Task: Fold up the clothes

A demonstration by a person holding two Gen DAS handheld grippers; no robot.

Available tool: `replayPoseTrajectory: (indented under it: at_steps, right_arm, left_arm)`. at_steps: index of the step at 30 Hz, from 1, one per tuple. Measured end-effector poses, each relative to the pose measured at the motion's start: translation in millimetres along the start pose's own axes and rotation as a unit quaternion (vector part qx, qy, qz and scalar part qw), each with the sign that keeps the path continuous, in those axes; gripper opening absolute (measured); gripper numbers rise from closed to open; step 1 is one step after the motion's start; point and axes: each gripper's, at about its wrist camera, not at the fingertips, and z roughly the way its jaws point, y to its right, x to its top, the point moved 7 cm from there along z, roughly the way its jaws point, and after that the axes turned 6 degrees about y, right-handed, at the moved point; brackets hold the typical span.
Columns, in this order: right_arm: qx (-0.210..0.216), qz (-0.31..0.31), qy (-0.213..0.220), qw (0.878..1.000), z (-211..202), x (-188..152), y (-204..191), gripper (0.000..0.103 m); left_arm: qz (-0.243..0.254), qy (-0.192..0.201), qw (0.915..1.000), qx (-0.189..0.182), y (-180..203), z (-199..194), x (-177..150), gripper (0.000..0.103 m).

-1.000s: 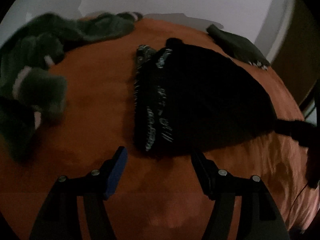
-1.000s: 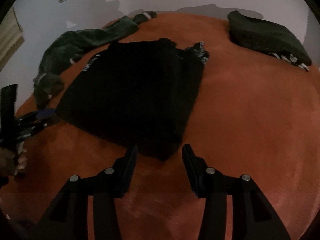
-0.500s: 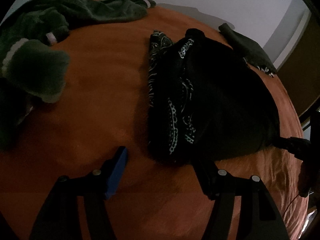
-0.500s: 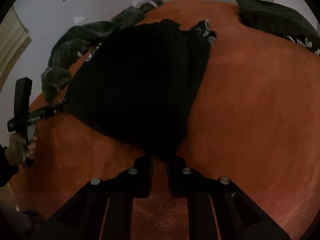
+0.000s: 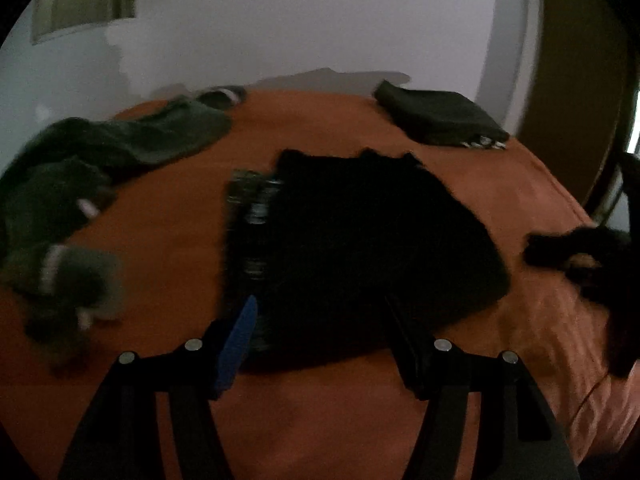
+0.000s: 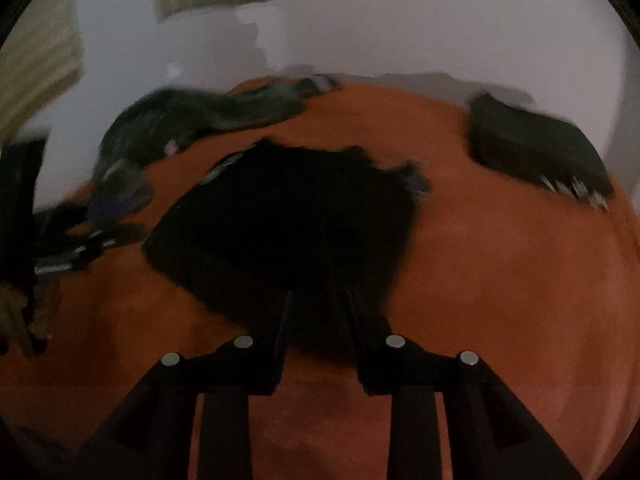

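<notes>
The black garment [image 6: 288,220] lies folded mid-bed [image 6: 500,280], blurred, its detail lost in darkness. The left hand-held gripper [image 5: 320,320] is released, nothing between its pads. The right hand-held gripper [image 6: 318,304] has just been opening; its tips merge with the cloth's near edge, so any grasp cannot be told.

Matt black cloth garment [image 5: 360,232] lies on a soft, velvety orange bedspread [image 5: 160,216] beside fleecy green clothing [image 5: 120,148].

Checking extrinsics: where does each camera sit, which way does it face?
Left wrist: on left gripper, looking forward-down over the orange bed at the black garment; own open fingers show, right gripper at right edge.
Right wrist: on right gripper, same aim; own fingers, just opening, straddle the garment's near corner unpinched; left gripper at left edge.
Shared: black garment, folded dark garment, bed.
</notes>
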Motion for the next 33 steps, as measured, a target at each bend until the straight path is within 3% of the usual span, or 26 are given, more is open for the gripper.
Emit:
replayPoseTrajectory:
  at_steps: [1,3,8,11,14,17,22,24,26,27,30,33]
  right_arm:
    - [0.001,-0.018,-0.002,1.0,4.9,-0.5,-13.9,0.025]
    - [-0.003,-0.044,-0.013,0.999,18.2,-6.6,-30.0,0.008]
    - [-0.051,-0.057,0.009,0.997,37.8,2.2,-33.2,0.007]
    - [-0.053,-0.032,-0.034,0.998,61.4,-13.0,-19.4,0.007]
    - [-0.046,-0.017,-0.055,0.997,69.4,-27.3,-9.1,0.0]
    - [-0.057,-0.016,-0.055,0.997,61.5,-32.6,4.5,0.0]
    - [-0.081,-0.007,-0.061,0.995,51.8,-28.3,21.0,0.0]
    - [-0.077,-0.008,-0.049,0.996,43.1,-17.9,14.5,0.0]
    - [-0.07,-0.011,-0.035,0.997,35.8,-7.5,4.8,0.0]
    - [-0.066,-0.012,-0.034,0.997,36.3,-4.0,-2.1,0.0]
    - [-0.063,-0.015,-0.057,0.996,44.4,-10.6,-13.0,0.0]
    - [-0.075,0.001,-0.078,0.994,53.2,-21.4,-4.6,0.0]
  left_arm:
    - [-0.005,-0.009,0.9999,-0.004,5.7,7.7,-3.5,0.065]
    - [-0.009,-0.022,0.9997,-0.006,12.7,20.3,-9.6,0.064]
    - [-0.008,-0.022,0.9996,0.016,17.9,46.4,-0.8,0.062]
    - [-0.007,-0.045,0.9966,0.068,0.7,53.6,-16.5,0.062]
    - [-0.02,-0.054,0.9936,0.097,-24.8,52.7,-32.1,0.056]
    - [-0.054,-0.059,0.9929,0.088,-41.1,51.0,-38.5,0.048]
    - [-0.067,-0.07,0.9911,0.091,-44.2,52.3,-33.7,0.048]
    - [-0.074,-0.06,0.9912,0.092,-37.3,45.7,-26.4,0.051]
    - [-0.086,-0.047,0.9917,0.084,-28.4,38.9,-17.8,0.067]
    - [-0.092,-0.039,0.9922,0.074,-23.6,36.4,-13.9,0.069]
    - [-0.095,-0.031,0.9935,0.055,-10.9,35.2,-10.6,0.07]
    - [-0.071,-0.056,0.9938,0.063,-10.5,46.2,-25.3,0.071]
